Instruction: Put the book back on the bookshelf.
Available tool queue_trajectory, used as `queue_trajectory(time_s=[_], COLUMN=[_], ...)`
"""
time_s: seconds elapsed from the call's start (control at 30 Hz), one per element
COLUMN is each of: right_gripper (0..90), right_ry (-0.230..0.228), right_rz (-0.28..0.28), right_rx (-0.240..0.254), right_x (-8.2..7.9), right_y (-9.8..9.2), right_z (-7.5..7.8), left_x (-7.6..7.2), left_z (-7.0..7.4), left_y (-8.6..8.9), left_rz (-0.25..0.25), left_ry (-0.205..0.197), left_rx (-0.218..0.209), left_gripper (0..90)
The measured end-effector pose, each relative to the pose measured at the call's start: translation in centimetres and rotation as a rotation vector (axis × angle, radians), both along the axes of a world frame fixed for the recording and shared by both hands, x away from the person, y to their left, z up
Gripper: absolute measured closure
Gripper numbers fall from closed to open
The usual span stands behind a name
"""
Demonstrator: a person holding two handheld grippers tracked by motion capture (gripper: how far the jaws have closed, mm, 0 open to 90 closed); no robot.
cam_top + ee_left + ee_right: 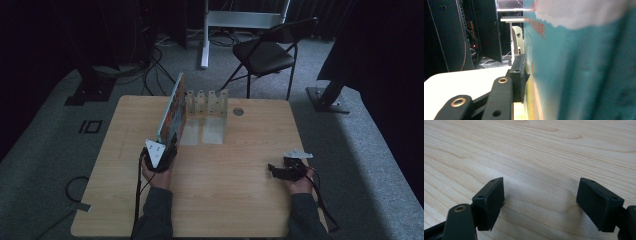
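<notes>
**Picture book stands on edge in the rack's leftmost slot**

High view: picture book [172,111] upright in the white slotted rack [207,102] on the table [235,170], left gripper [167,145] at its near edge. It looks thin, light, glossy, likely floppy; best held low near the spine.

Left gripper view: teal cover [579,75] with orange lettering lies against one pad; grip uncertain.

Right gripper view: right gripper [540,202] wide, empty.

Left gripper [167,145] at upright book [172,107] beside white rack [207,102]; right gripper [275,169] rests apart on table [225,190].
</notes>
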State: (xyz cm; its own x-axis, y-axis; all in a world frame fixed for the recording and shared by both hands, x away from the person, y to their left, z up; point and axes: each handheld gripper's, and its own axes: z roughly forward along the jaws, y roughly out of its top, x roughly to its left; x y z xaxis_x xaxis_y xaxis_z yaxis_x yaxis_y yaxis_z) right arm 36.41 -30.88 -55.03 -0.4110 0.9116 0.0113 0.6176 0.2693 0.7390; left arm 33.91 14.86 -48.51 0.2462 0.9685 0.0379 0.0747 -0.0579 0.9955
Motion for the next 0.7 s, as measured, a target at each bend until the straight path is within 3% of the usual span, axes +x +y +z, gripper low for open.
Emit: queue_trajectory(time_s=[0.33,0.7], right_gripper=[22.1,22.1], right_ry=[0.0,0.0], right_rz=[0.0,0.0], right_rx=[0.0,0.0], right_x=[0.0,0.0], right_y=[0.0,0.0], right_z=[0.0,0.0], left_x=[-0.25,-0.38], left_z=[-0.07,-0.26], left_y=[0.67,1.0], left_rz=[0.007,0.013], left_ry=[0.0,-0.003], left_rx=[-0.024,-0.021], left_gripper=[59.5,59.0])
